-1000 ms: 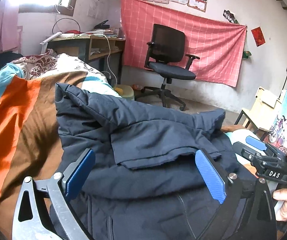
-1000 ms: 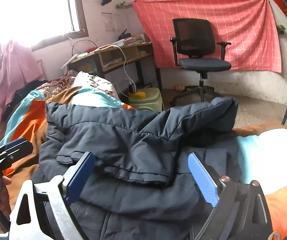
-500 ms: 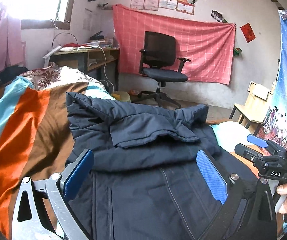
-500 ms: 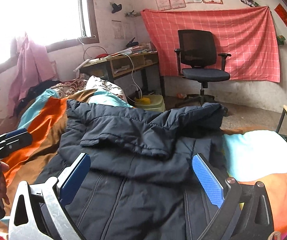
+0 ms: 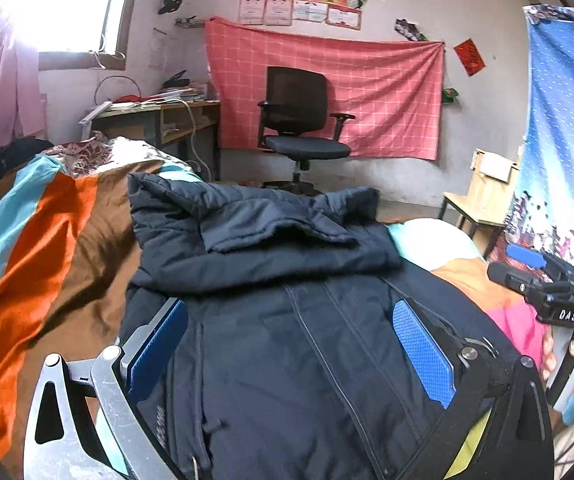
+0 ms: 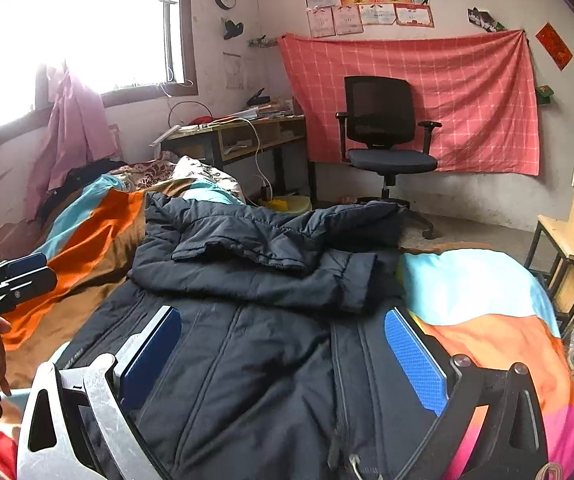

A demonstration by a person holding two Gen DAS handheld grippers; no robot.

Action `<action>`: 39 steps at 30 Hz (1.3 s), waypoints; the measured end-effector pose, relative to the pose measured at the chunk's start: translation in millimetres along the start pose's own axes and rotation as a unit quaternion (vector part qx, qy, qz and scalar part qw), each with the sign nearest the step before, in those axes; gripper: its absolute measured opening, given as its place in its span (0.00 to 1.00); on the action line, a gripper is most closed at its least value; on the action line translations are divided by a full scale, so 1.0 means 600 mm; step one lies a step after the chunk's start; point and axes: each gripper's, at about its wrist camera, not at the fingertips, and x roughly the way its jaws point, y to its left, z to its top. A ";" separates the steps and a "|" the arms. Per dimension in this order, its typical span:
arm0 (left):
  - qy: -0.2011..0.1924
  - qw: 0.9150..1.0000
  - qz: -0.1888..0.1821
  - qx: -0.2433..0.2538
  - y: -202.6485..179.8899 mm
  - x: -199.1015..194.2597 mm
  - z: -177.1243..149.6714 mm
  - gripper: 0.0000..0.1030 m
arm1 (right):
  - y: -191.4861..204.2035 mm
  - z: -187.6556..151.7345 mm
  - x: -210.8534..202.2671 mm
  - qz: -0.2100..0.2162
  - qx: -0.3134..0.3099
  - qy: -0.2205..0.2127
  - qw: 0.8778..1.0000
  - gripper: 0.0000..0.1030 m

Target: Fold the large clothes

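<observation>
Jacket (image 5: 287, 340) lies on the striped bed (image 5: 47, 248), sleeves seemingly folded across the chest — both grippers, left (image 5: 291, 344) and right (image 6: 283, 356), hover with fingers released, so gripping the hem for the body fold looks next.

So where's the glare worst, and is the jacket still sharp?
Left wrist view: window blown out white at top left, jacket sharp. Right wrist view: window glare larger, washing out the upper left; jacket sharp; fisheye bends the edges of both.

Ahead of my gripper, a black swivel office chair (image 6: 387, 140) is standing before a red checked wall cloth (image 6: 447, 92); daylight is flooding a window (image 6: 87, 28) upper left.
</observation>
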 end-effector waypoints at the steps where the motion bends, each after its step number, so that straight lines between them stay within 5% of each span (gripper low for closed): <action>1: 0.001 1.000 -0.001 0.003 -0.003 -0.003 -0.009 0.98 | 0.001 -0.004 -0.009 -0.002 -0.002 -0.002 1.000 1.00; 11: 0.014 1.000 0.008 0.021 -0.016 -0.032 -0.070 0.98 | 0.005 -0.057 -0.073 -0.020 -0.030 -0.014 0.999 1.00; 22: 0.071 0.996 0.001 0.047 -0.014 -0.040 -0.156 0.98 | 0.043 -0.145 -0.084 -0.018 -0.124 0.009 0.992 1.00; 28: 0.122 0.991 0.000 0.061 -0.026 -0.026 -0.222 0.98 | 0.040 -0.188 -0.039 0.002 -0.165 0.083 0.983 1.00; 35: 0.172 0.983 -0.010 0.063 -0.028 -0.012 -0.268 0.98 | 0.054 -0.232 -0.020 -0.004 -0.245 0.123 0.962 1.00; 39: 0.190 0.976 0.006 0.103 -0.033 -0.015 -0.291 0.98 | 0.045 -0.260 -0.016 0.003 -0.269 0.146 0.952 1.00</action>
